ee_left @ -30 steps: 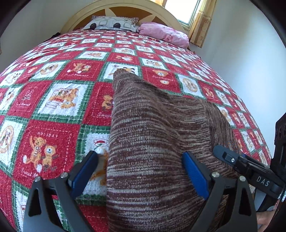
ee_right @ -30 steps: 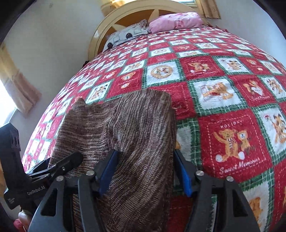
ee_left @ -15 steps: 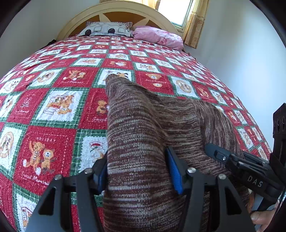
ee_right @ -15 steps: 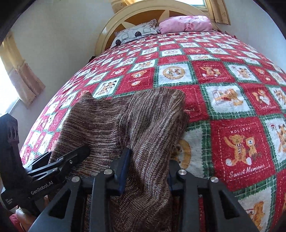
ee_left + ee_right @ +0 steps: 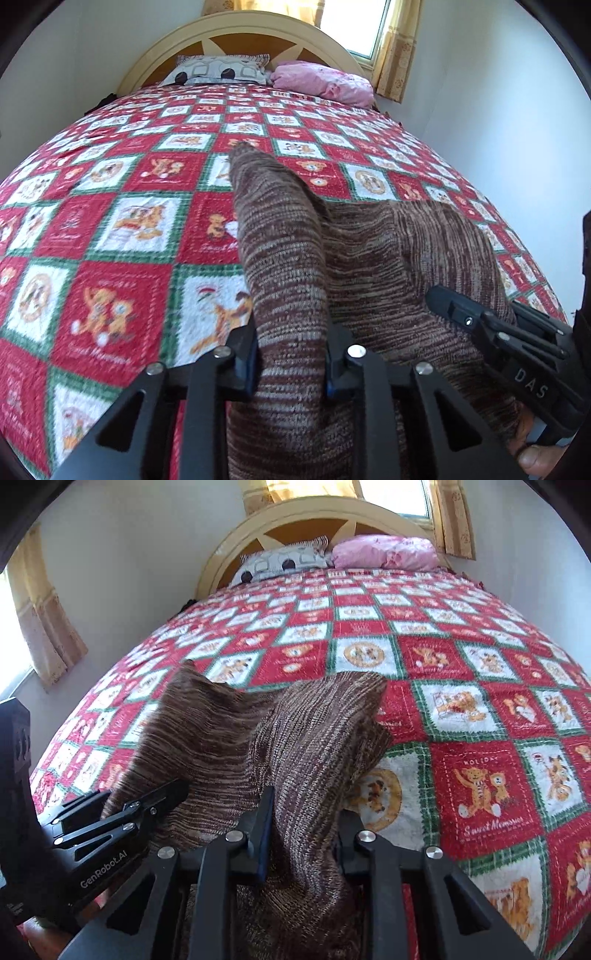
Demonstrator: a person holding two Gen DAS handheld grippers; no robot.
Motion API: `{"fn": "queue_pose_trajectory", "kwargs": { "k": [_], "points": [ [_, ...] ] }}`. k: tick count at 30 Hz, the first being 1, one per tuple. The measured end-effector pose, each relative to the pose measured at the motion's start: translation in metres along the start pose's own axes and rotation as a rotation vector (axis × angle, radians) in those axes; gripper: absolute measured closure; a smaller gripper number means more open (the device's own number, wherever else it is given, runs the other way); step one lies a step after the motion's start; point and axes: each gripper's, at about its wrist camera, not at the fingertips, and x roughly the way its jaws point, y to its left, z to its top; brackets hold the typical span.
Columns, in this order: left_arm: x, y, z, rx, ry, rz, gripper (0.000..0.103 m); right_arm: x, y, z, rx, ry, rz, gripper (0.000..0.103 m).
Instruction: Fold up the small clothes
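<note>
A brown striped knit garment [image 5: 369,258] lies on the red, green and white patchwork bedspread [image 5: 110,221]. My left gripper [image 5: 291,354] is shut on the garment's near left edge, which is bunched and lifted between the blue pads. My right gripper [image 5: 303,834] is shut on the garment's [image 5: 295,731] near right edge, also lifted off the bedspread [image 5: 480,720]. The garment's far corners still rest on the bed. Each gripper shows in the other's view: the right one at the lower right [image 5: 498,343], the left one at the lower left [image 5: 110,823].
A grey patterned pillow [image 5: 218,70] and a pink pillow [image 5: 325,83] lie against the curved wooden headboard [image 5: 236,33]. A curtained window [image 5: 369,29] is behind. White walls flank the bed; another curtain [image 5: 40,620] hangs at the left.
Both grippers went from open around the garment's near edges to shut on them. The near edges have risen and the cloth now folds up in ridges.
</note>
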Motion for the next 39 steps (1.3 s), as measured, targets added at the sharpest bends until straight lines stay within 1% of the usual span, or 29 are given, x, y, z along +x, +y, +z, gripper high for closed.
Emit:
{"fn": "queue_pose_trajectory", "kwargs": {
  "k": [6, 11, 17, 23, 30, 33, 39],
  "points": [
    [-0.036, 0.002, -0.012, 0.021, -0.048, 0.035, 0.077, -0.033, 0.034, -0.007, -0.074, -0.066, -0.005, 0.078],
    [-0.062, 0.015, -0.023, -0.002, -0.062, 0.047, 0.077, -0.057, 0.059, -0.012, -0.076, -0.100, 0.032, 0.078],
    [-0.085, 0.039, -0.035, -0.038, -0.061, 0.070, 0.077, -0.069, 0.091, -0.020, -0.079, -0.108, 0.084, 0.079],
    [-0.107, 0.078, -0.046, -0.103, -0.069, 0.105, 0.077, -0.068, 0.129, -0.025, -0.093, -0.088, 0.156, 0.081],
    [-0.130, 0.131, -0.054, -0.164, -0.092, 0.189, 0.077, -0.051, 0.190, -0.030, -0.131, -0.055, 0.241, 0.081],
    [-0.136, 0.160, -0.056, -0.205, -0.096, 0.222, 0.077, -0.041, 0.218, -0.028, -0.143, -0.038, 0.284, 0.081],
    [-0.146, 0.195, -0.059, -0.237, -0.116, 0.291, 0.077, -0.026, 0.269, -0.028, -0.185, -0.025, 0.337, 0.081]
  ]
}}
